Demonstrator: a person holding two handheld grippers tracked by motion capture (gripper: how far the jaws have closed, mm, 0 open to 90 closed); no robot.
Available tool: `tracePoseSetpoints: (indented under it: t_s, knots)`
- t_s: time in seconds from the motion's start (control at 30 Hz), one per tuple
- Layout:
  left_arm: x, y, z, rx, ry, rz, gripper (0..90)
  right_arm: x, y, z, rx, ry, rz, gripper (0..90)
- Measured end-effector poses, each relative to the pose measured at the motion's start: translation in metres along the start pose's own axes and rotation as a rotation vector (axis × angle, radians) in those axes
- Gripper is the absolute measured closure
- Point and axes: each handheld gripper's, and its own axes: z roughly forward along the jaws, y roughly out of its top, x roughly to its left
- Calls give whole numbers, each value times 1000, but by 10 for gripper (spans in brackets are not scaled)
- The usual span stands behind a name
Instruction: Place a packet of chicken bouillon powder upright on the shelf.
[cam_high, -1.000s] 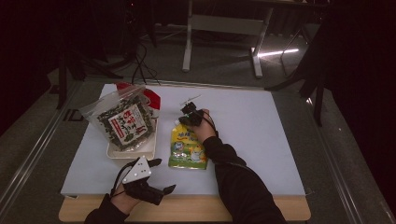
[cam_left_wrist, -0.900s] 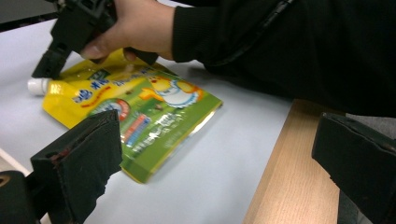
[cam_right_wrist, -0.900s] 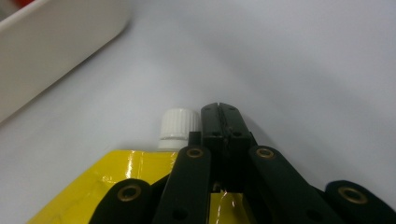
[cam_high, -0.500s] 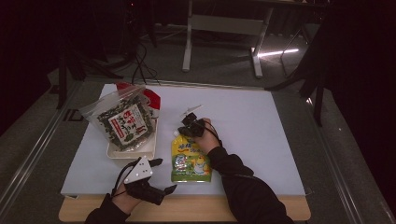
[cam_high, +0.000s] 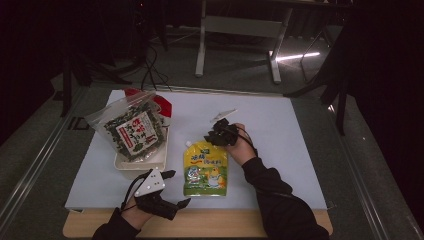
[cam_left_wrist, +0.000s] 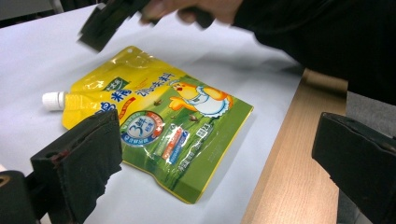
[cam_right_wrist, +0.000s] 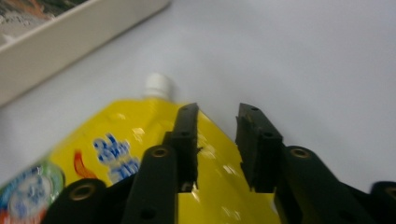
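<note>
One yellow-green pouch (cam_high: 205, 168) lies flat on the white table (cam_high: 300, 150), in the middle and a bit toward six o'clock. We count one white cap on it, pointing to eleven o'clock. We also count one white tray (cam_high: 142, 161) at nine o'clock from the pouch, with one clear bag of dark snacks (cam_high: 131, 131) on top, and one red packet (cam_high: 161, 104) peeking out behind at twelve o'clock.

We hold two grippers. Our right gripper (cam_high: 216, 136) hovers just above the top of the pouch, at its one o'clock corner. Its jaws have just been opening; they now stand a little apart with nothing pinched between them. Our left gripper (cam_high: 172, 187) sits at seven o'clock from the pouch, jaws wide apart and holding nothing.

From the high view we see the whole table. The left gripper view lets us see the little chicken picture (cam_left_wrist: 198, 99) on the pouch. The right gripper view shows the cap (cam_right_wrist: 157, 86) up close and the tray edge (cam_right_wrist: 70, 35).
</note>
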Motion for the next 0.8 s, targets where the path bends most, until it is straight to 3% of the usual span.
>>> tracePoseSetpoints:
  t_s: [0.03, 0.1, 0.27, 0.8]
  knots:
    - [0, 0, 0, 2, 0, 1, 28, -9, -4, -12, -5, -24, 14, 623]
    - [0, -1, 1, 4, -1, -1, 28, -17, -8, -21, -7, -24, 39, 578]
    - [1, -2, 2, 12, 1, -2, 28, -29, -16, -30, 15, 3, 70, 515]
    - [1, -3, 3, 19, 0, -1, 28, -45, -25, -1, 165, 55, 173, 443]
